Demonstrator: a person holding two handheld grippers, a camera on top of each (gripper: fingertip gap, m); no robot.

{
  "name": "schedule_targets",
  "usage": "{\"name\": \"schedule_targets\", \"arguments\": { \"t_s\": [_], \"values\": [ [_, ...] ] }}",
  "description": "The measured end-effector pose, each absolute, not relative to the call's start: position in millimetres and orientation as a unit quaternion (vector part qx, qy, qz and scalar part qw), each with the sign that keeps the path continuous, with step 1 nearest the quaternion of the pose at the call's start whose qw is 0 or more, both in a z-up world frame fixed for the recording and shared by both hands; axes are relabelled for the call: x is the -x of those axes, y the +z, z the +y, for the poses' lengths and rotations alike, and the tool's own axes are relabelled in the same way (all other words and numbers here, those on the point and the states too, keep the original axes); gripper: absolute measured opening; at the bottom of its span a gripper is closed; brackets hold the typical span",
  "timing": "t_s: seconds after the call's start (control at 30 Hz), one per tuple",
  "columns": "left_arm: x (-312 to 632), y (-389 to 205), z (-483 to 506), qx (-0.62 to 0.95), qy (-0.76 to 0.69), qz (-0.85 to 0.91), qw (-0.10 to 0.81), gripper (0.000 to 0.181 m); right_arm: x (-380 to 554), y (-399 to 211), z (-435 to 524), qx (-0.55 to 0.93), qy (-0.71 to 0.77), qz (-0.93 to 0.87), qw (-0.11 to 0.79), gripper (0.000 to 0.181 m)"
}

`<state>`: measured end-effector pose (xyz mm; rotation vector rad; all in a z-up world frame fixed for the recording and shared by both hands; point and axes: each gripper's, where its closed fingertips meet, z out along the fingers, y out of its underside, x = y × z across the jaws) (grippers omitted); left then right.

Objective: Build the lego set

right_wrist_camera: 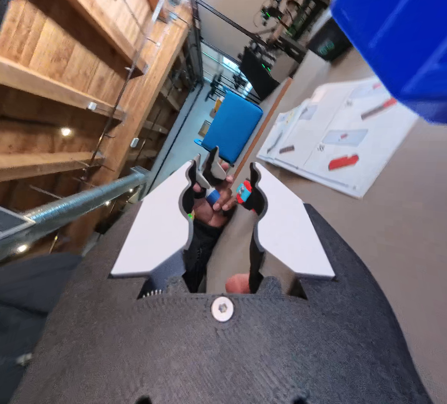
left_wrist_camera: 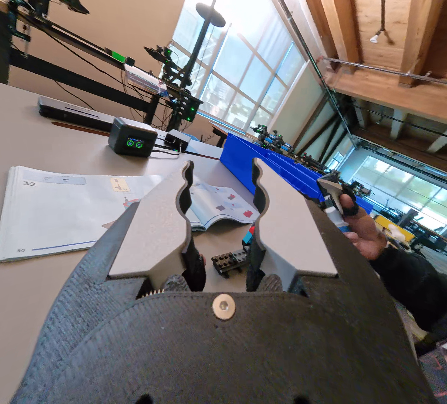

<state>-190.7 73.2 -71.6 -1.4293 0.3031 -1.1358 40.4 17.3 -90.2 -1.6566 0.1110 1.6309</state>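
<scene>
Timber beams overhead, big grid windows behind; a beige worktop (left_wrist_camera: 60, 145) carries the job. On it lie an open instruction booklet (left_wrist_camera: 60, 210), a black charger block with green ring lights (left_wrist_camera: 131, 137) and a blue bin (left_wrist_camera: 254, 160) along the far edge. Both views are steeply tilted, so both tools look to be held off level.

Left tongs (left_wrist_camera: 222, 201): jaws spread wide, nothing between them. Right tongs (right_wrist_camera: 221, 192): likewise wide apart and gripping nothing. In each wrist view the other gripper shows farther off, held in a hand (right_wrist_camera: 215, 208) with a dark sleeve.

Lego build (left_wrist_camera: 235, 259): small and clearly partial. A dark grey studded plate lies flat on the worktop, seen low down between the left fingers. A teal and red stack (left_wrist_camera: 249, 235) rises at its right end, partly hidden by the right finger of the left tongs. In the right wrist view the same teal and red piece (right_wrist_camera: 244, 192) sits just beside the inner edge of the right-hand finger; contact cannot be confirmed.

Judgement: booklet kept open near the build for checking the step; bin close by, probably for loose parts, contents not visible. With both tongs empty, the next brick appears not yet picked.
</scene>
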Motion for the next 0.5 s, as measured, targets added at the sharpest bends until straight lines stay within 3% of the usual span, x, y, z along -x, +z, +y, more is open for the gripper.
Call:
{"name": "schedule_targets", "arguments": {
  "t_s": [0.1,0.17,0.3,0.5],
  "values": [
    [190,-72,71,0.619,-0.482,0.12,0.609,0.049,-16,-98,4,0.729,0.614,0.01,0.302,0.044],
    [188,-71,69,0.618,-0.477,0.119,0.613,0.049,8,-95,-18,0.793,0.541,-0.118,0.255,0.045],
    [191,-69,67,0.612,-0.476,0.113,0.622,0.049,31,-73,-40,0.839,0.279,-0.388,0.262,0.054],
    [192,-68,67,0.609,-0.475,0.113,0.625,0.049,54,-9,-60,0.711,-0.064,-0.635,0.295,0.057]
  ]
}}
